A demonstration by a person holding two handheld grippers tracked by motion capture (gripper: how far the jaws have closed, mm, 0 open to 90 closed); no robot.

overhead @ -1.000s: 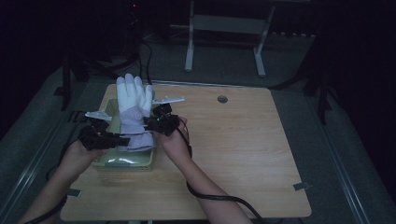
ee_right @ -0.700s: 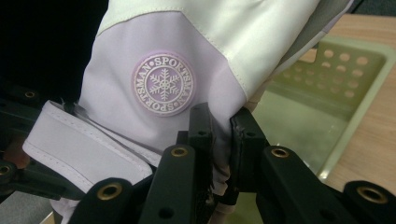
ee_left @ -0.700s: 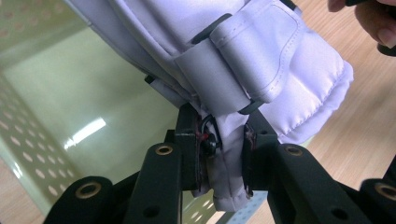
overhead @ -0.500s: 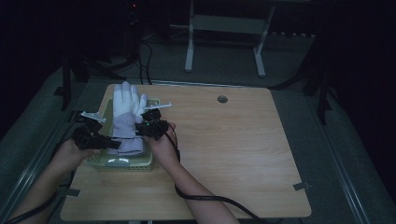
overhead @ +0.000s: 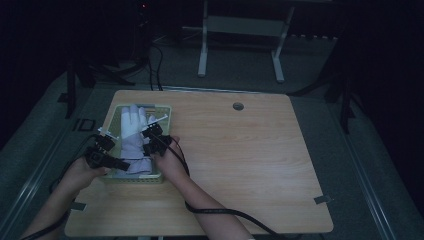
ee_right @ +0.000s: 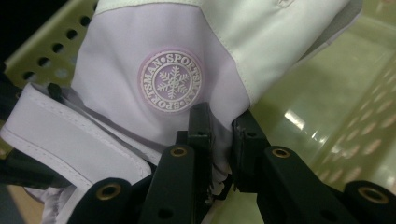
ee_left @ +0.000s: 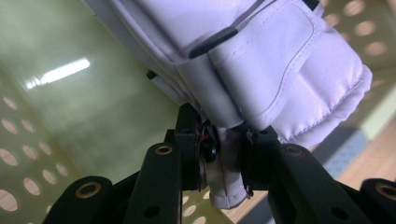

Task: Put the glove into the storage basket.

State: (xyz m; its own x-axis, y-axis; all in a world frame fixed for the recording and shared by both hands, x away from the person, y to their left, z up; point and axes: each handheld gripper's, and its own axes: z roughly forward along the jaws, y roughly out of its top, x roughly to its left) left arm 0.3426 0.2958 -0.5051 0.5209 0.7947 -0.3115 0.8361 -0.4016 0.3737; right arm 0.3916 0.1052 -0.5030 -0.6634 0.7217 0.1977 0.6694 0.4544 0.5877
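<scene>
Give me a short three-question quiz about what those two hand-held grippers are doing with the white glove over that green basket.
1. True or false: both grippers are clamped on the glove.
2. Which emblem does the glove's round badge carry? A) star B) snowflake C) anchor
3. Where on the table does the basket sit?

Key:
1. True: the left gripper and the right gripper each pinch cuff fabric between their jaws.
2. B, a snowflake.
3. Near its left edge, as the high view shows.
</scene>
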